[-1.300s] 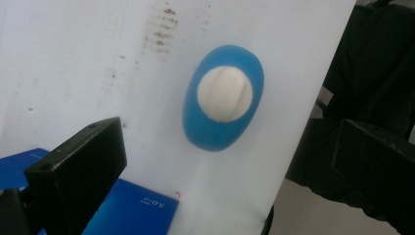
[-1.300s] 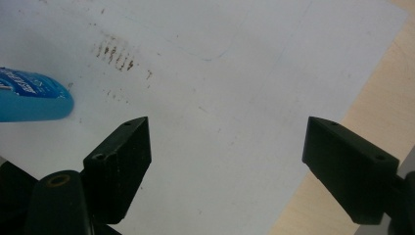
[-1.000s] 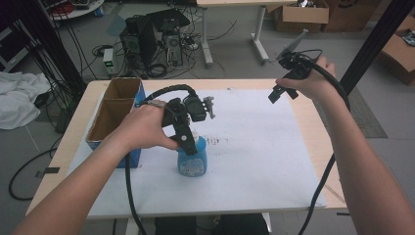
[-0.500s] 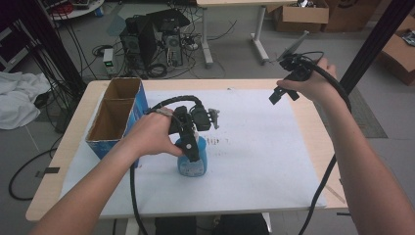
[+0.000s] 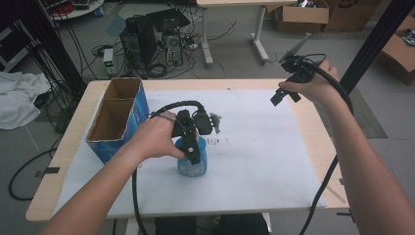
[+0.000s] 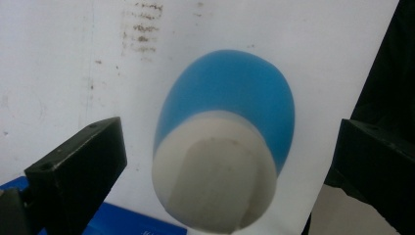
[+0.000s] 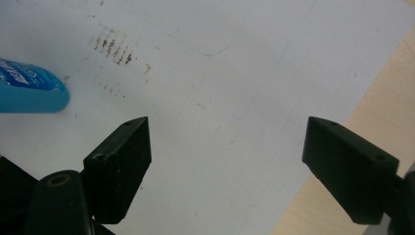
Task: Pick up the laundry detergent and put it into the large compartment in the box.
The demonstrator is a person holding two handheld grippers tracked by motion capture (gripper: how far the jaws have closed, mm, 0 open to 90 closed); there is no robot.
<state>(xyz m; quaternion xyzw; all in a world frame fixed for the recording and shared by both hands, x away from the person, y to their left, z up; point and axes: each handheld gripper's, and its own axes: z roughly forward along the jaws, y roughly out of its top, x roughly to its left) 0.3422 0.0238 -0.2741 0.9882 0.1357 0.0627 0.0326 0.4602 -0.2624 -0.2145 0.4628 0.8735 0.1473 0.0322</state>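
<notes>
As we looked down from the high view, the left claw (image 5: 195,152) hung right over the blue bottle (image 5: 192,164), which stood upright on the white paper sheet (image 5: 274,147) covering the table (image 5: 66,161), just beside the open blue cardboard box (image 5: 117,120). Far off at the table's other side, the right claw (image 5: 280,96) was held up in the air, well apart from everything.

From the left gripper view, we were staring straight down onto the bottle's pale cap (image 6: 215,176), with its blue body (image 6: 235,88) below it. The jaws stood released, one on either side of the cap, neither pad touching it. So we judged this as the approach for a grasp: the bottle was framed but not caught.

Over in the right gripper view, the jaws gaped wide with nothing between them, just bare paper and a strip of wooden table edge (image 7: 386,93), the bottle (image 7: 29,90) lying off at the left edge.

Next, we reckoned, the left claw needed to come lower and keep centred, then clench squarely on the bottle so it wouldn't tip.
</notes>
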